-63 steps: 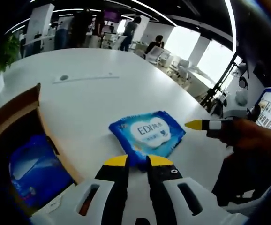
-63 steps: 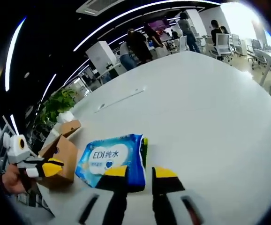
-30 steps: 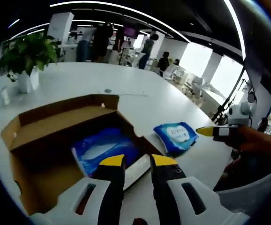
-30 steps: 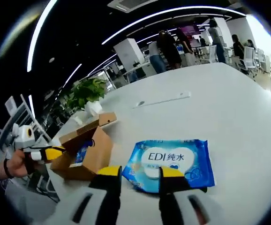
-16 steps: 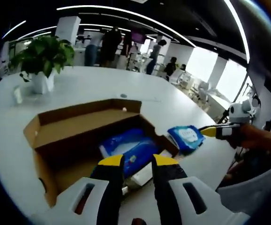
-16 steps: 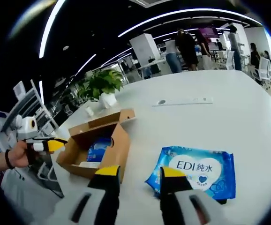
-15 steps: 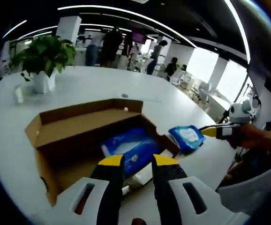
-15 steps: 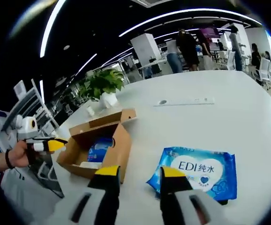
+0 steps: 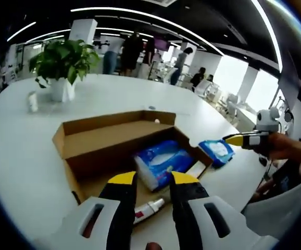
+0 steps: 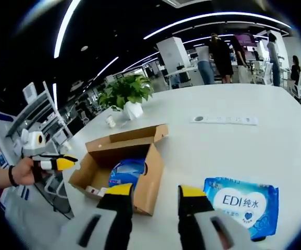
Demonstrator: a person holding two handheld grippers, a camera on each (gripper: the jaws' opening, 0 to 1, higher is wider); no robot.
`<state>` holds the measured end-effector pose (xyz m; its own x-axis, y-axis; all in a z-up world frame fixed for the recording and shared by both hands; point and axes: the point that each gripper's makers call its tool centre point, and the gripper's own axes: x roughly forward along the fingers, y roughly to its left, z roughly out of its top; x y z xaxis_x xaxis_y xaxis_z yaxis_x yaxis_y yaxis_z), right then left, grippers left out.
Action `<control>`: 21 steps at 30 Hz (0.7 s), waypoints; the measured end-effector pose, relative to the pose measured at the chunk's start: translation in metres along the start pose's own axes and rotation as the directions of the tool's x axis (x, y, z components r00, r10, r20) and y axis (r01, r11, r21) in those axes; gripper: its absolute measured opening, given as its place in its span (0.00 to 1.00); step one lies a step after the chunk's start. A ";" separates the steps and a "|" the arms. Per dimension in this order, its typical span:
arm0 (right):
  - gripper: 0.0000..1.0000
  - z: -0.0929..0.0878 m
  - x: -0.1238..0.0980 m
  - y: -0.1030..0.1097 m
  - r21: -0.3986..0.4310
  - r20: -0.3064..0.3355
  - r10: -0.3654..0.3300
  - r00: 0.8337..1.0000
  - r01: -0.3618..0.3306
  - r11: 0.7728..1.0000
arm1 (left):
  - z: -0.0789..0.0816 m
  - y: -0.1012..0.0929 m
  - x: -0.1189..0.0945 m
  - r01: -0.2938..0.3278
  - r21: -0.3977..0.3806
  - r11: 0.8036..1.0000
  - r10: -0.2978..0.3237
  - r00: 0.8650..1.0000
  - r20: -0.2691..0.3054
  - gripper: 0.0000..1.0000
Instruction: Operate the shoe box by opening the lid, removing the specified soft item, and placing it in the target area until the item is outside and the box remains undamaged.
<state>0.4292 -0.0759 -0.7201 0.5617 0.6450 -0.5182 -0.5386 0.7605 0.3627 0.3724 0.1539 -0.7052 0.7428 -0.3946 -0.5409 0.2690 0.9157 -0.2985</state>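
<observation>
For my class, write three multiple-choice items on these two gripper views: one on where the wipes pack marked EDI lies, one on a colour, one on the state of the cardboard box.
1. Where does the EDI wipes pack lie?
A. inside the box
B. on the white table, outside the box
C. between the right gripper's jaws

2. What colour are the gripper's fingertips?
A. yellow
B. red
C. green

3. What state is the cardboard box in?
A. taped shut
B. crushed flat
C. open, with things inside

Answers: 1 B, the pack rests on bare tabletop beside the box. 2 A, the jaw ends are yellow. 3 C, the lid stands up and a blue pack shows inside.
</observation>
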 end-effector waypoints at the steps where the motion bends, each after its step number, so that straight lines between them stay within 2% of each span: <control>1: 0.31 0.000 0.001 0.002 -0.004 -0.002 0.003 1.000 -0.003 1.000 | 0.000 0.002 -0.001 -0.002 -0.002 1.000 0.002 1.000 0.002 0.25; 10: 0.36 0.008 0.018 0.024 -0.053 -0.028 0.040 0.999 -0.042 0.998 | -0.002 0.020 -0.013 -0.013 -0.022 1.000 0.013 1.000 0.007 0.27; 21: 0.42 0.013 0.032 0.041 -0.095 -0.058 0.071 0.996 -0.076 0.993 | -0.003 0.034 -0.023 -0.018 -0.039 0.999 0.019 1.000 0.017 0.28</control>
<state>0.4334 -0.0229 -0.7118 0.4845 0.6916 -0.5357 -0.6367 0.6987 0.3262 0.3628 0.1942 -0.7050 0.7582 -0.3759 -0.5327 0.2312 0.9190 -0.3194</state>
